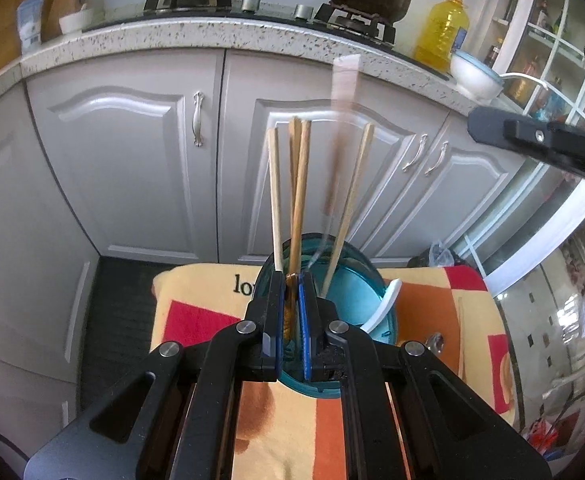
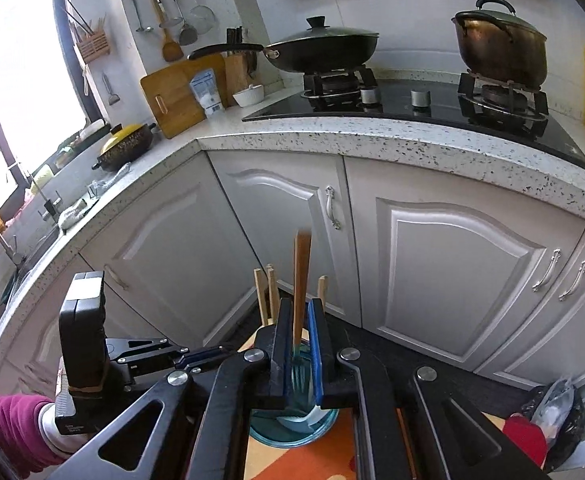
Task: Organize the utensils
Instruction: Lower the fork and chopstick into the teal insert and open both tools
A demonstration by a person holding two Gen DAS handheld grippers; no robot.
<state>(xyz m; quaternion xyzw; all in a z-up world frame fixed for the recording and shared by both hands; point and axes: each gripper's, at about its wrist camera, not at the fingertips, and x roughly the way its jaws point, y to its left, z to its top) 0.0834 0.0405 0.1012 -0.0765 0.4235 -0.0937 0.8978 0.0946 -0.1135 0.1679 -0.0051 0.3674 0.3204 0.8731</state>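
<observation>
**Kitchen Surroundings**

A lidded black pan [image 2: 324,46] and a dark lidded pot [image 2: 500,46] were seen on the gas hob [image 2: 408,100], set into a speckled counter [image 2: 332,136]. Grey cabinet doors [image 2: 452,272] were ranged below. A wooden cutting board [image 2: 172,98] was leaned against the wall, and a yellow oil bottle [image 1: 442,32] was stood beside a white bowl [image 1: 472,74].

In the centre of the left wrist view, upright chopsticks [image 1: 300,184] fill the mouth of the blue cup [image 1: 356,292]. A white spoon [image 1: 384,304] leans at its right rim. Lower left, the cloth [image 1: 196,320] lies free.
</observation>
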